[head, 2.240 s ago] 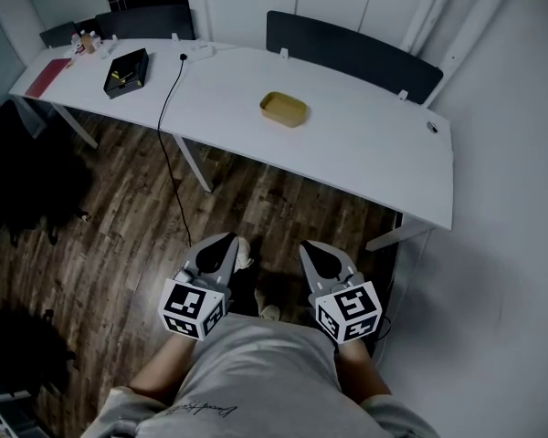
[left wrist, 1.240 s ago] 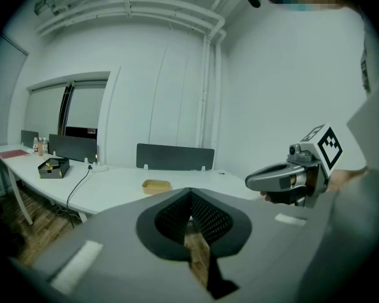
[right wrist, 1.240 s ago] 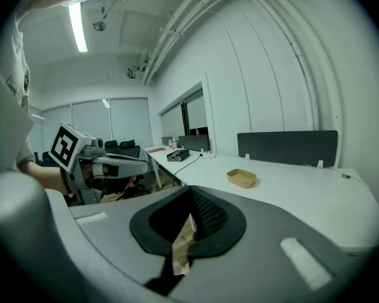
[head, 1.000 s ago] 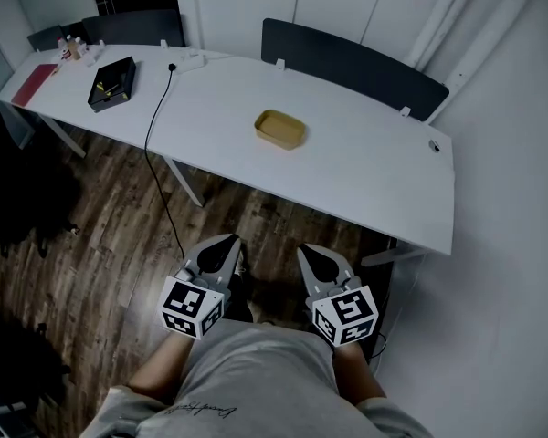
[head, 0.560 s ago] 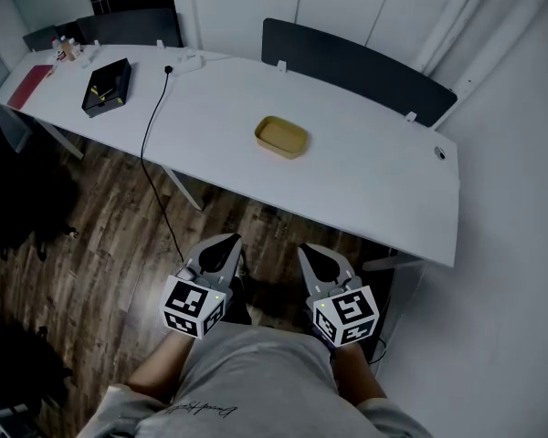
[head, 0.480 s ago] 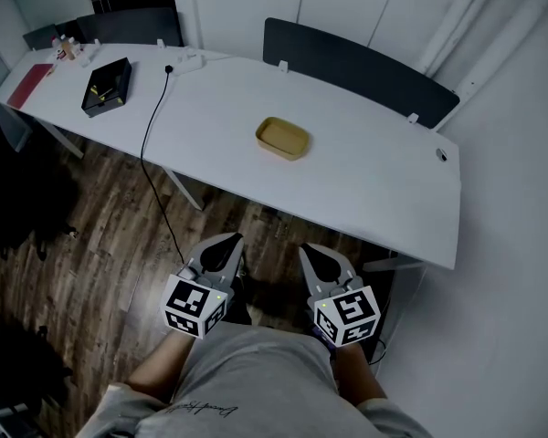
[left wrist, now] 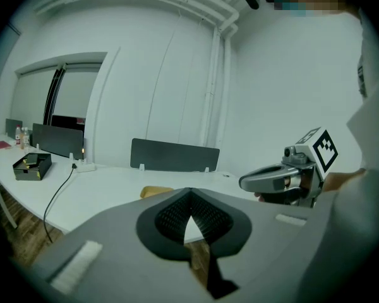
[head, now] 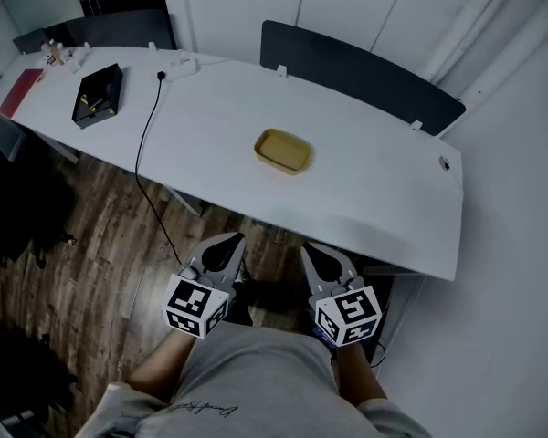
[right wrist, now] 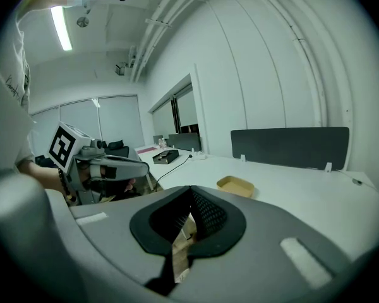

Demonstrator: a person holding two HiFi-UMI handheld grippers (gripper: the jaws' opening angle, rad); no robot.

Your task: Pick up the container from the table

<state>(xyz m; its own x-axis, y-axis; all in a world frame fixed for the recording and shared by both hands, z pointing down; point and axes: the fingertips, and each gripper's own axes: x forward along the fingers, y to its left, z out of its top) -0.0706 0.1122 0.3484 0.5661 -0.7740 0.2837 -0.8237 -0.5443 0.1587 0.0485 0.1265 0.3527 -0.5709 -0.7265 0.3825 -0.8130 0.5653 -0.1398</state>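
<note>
While container (head: 283, 151) lies on table (head: 374, 190), box (head: 98, 95), cable (head: 144, 144) leftward

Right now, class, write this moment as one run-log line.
phase: pre-grasp | left gripper: jaws shut, empty | right gripper: jaws shut, empty | yellow container: on white table, untouched

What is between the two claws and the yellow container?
In the head view, only wood floor and bare table lie before the container.

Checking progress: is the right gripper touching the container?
Apart. Head view shows the right gripper short of the table, the container far off on it.
</note>
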